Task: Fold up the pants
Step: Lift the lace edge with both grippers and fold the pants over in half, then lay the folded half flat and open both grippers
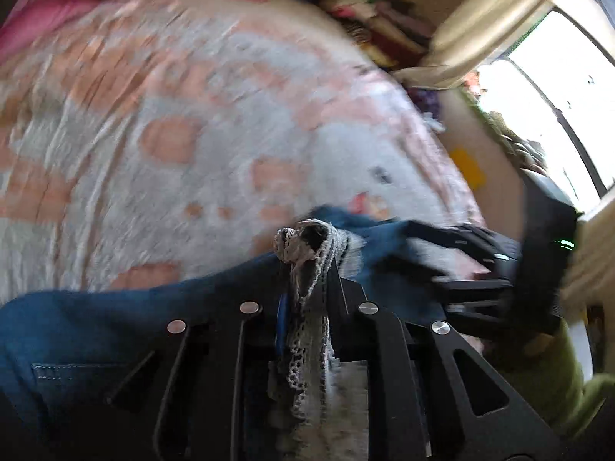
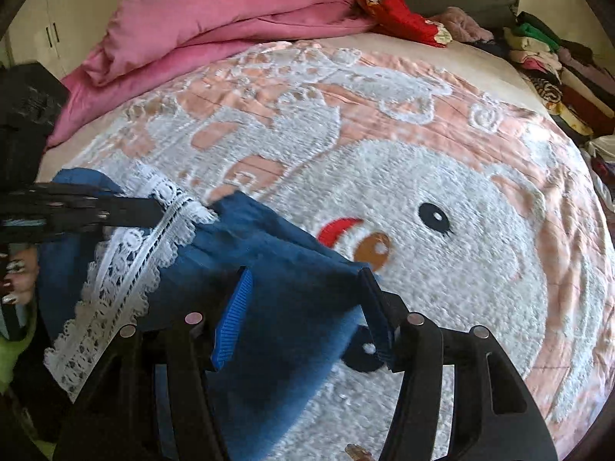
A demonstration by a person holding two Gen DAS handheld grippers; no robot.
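Observation:
Blue denim pants [image 1: 115, 326] with a white lace trim [image 1: 303, 330] lie on a pink and white bedspread [image 1: 192, 115]. My left gripper [image 1: 307, 269] is shut on a bunched piece of the lace. From the right wrist view, the left gripper [image 2: 153, 211] comes in from the left and pinches the lace trim [image 2: 127, 269] where it meets the pants [image 2: 288, 253]. My right gripper [image 2: 303, 274] stands open over the blue cloth, which lies between its fingers without being pinched; the blue ribbed pad [image 2: 234, 319] is bare. The left wrist view shows the right gripper [image 1: 423, 257] close by on the right.
The bedspread [image 2: 423, 192] carries a cartoon bear face. A folded pink duvet [image 2: 211, 19] and a red item [image 2: 403, 19] lie at the head of the bed. Piled clothes [image 2: 557, 65] line the right edge. A bright window [image 1: 557, 96] is beyond.

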